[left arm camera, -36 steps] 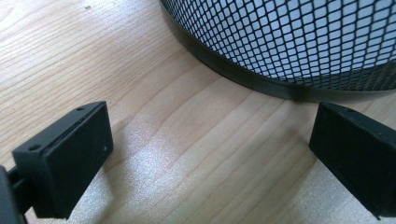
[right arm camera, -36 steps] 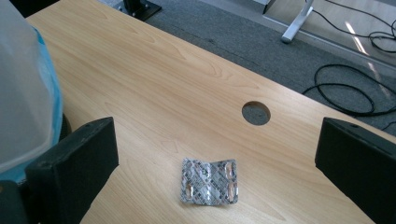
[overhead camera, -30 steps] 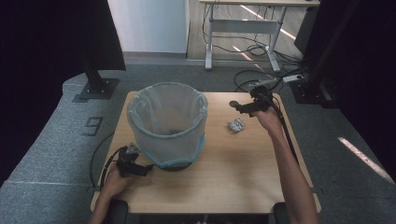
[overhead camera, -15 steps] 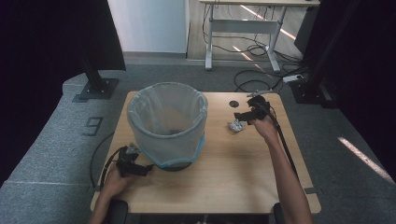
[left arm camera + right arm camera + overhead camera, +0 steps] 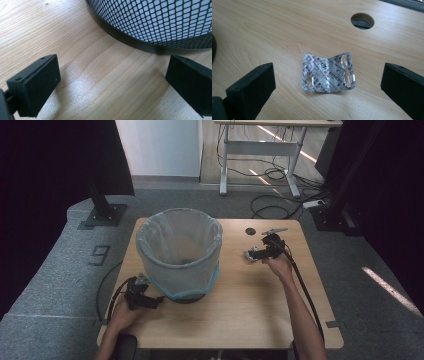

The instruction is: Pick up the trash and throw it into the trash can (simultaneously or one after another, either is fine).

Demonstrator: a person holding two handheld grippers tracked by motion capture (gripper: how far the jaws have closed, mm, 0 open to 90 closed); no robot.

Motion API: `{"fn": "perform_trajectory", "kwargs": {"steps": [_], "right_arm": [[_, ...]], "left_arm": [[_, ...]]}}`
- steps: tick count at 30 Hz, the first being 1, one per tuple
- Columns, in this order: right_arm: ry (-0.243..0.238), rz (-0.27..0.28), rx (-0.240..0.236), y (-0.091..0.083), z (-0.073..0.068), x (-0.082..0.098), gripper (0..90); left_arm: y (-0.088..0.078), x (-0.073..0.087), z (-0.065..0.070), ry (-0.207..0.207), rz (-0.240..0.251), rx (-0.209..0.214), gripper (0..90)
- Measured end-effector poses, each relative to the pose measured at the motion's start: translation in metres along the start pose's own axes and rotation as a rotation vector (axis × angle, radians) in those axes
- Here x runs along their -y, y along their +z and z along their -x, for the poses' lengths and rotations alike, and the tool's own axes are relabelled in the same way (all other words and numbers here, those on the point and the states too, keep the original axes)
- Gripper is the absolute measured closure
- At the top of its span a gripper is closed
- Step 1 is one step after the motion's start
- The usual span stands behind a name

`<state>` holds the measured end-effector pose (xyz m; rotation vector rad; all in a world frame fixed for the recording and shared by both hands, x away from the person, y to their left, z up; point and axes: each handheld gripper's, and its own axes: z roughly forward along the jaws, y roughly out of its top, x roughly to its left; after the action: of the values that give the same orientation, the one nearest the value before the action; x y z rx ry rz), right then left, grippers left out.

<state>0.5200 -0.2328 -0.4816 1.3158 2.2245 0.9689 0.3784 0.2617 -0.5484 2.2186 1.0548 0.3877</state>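
Blister pack [image 5: 327, 73] lies flat on the wooden table [image 5: 250, 315], silver foil creased down its middle, right of the mesh bin [image 5: 179, 252] and just this side of the round cable hole [image 5: 362, 20] in the tabletop. The right gripper [image 5: 255, 253] hovers at it, jaws spread wide — in the right gripper view the pack sits between the two black jaws with bare wood on both sides, touched by neither. A couple of pill pockets show on the pack's right half, another at its lower left.

Over on the near left, the left gripper [image 5: 152, 302] rests low at the table, held by the person's left hand [image 5: 122, 315], its jaws also wide apart and gripping nothing. The left gripper view looks along the wood grain to the bin's black base ring [image 5: 140, 42] — close ahead, mesh wall rising above it with a pale liner behind. The bin stands upright on the table's left half, liner folded over its rim.
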Motion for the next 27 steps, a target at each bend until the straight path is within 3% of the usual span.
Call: {"fn": "perform_trajectory", "kwargs": {"steps": [10,22,27], "right_arm": [[-0.005,-0.019,-0.001,0.026,0.0,0.021,0.0],[-0.011,-0.017,0.011,0.048,0.001,0.033,0.1],[-0.014,-0.012,0.028,0.053,0.001,0.034,8.6]], "left_arm": [[0.0,0.0,0.0,0.0,0.0,0.0,0.0],[0.0,0.0,0.0,0.001,-0.003,0.002,0.0],[0.0,0.0,0.0,0.0,0.0,0.0,0.0]]}}
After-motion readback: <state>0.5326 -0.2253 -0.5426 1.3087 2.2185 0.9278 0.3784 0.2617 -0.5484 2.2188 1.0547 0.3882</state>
